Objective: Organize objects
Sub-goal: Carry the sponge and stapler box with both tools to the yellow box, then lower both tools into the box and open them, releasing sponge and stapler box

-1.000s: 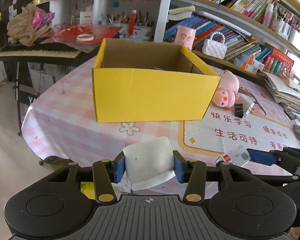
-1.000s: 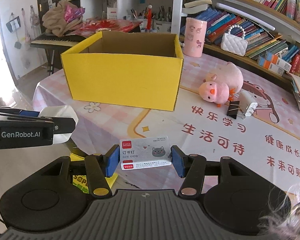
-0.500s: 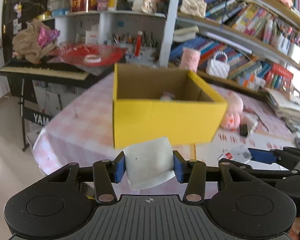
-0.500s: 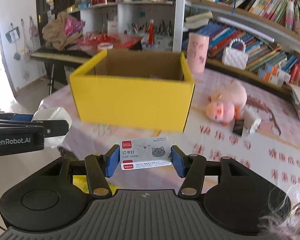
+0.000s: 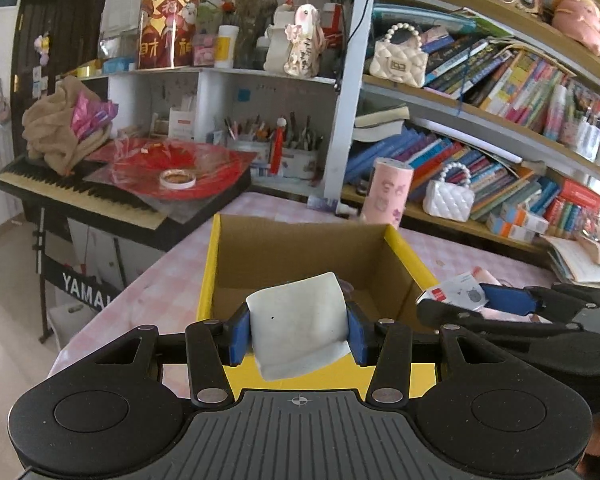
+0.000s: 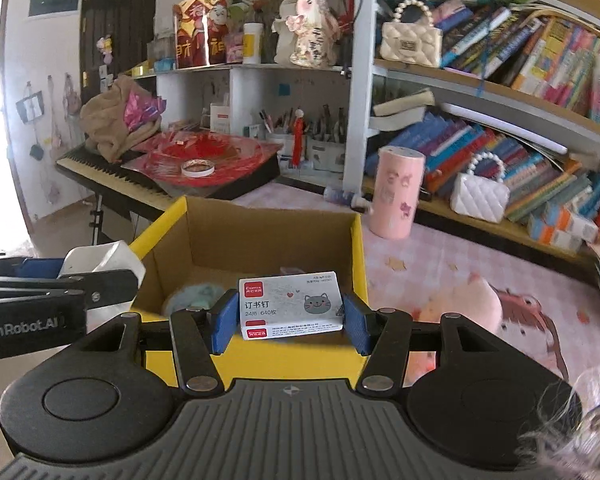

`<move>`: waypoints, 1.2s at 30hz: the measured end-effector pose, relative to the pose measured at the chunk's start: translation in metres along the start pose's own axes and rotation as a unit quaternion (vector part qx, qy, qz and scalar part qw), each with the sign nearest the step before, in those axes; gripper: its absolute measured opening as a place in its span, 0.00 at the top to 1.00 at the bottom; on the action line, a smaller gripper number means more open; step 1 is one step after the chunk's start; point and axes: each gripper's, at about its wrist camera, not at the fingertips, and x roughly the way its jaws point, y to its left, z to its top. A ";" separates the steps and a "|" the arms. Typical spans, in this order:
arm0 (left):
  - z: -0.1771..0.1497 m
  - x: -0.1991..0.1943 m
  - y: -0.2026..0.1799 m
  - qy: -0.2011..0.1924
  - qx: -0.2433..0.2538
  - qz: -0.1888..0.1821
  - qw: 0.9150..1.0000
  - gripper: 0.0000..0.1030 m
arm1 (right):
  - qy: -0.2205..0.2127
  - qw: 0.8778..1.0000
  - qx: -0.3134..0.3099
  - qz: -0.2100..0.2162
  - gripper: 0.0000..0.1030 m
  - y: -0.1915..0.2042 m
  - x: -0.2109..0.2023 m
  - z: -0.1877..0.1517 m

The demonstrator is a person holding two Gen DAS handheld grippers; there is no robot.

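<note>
My left gripper (image 5: 298, 334) is shut on a white folded pack (image 5: 300, 324) and holds it above the near rim of the open yellow cardboard box (image 5: 210, 264). My right gripper (image 6: 290, 316) is shut on a small box of staples (image 6: 290, 304) with a grey cat print, also above the near rim of the box (image 6: 358, 252). A pale blue fluffy thing (image 6: 192, 298) lies on the box floor. The right gripper with the staples shows at the right of the left wrist view (image 5: 480, 298); the left gripper with the white pack shows at the left of the right wrist view (image 6: 100, 268).
A pink plush toy (image 6: 466, 304) lies on the pink tablecloth right of the box. A pink cylinder (image 6: 396, 192) stands behind the box. Bookshelves (image 5: 500, 128) run behind the table. A keyboard (image 5: 80, 194) with red wrapping stands at the back left.
Both grippers have risen and moved forward from the table's front edge to above the box's near rim, each still holding its object. The inside of the box now shows.
</note>
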 end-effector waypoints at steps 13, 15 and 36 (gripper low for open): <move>-0.006 0.073 -0.004 0.069 -0.008 0.039 0.997 0.55 | 0.055 0.995 -0.072 0.044 0.49 -0.021 0.091 0.007; -0.008 0.080 -0.004 0.080 -0.007 0.045 0.996 0.55 | 0.061 0.993 -0.084 0.047 0.49 -0.022 0.101 0.008; -0.009 0.087 -0.008 0.087 0.004 0.049 0.995 0.45 | 0.118 0.972 -0.187 0.086 0.48 -0.016 0.141 0.011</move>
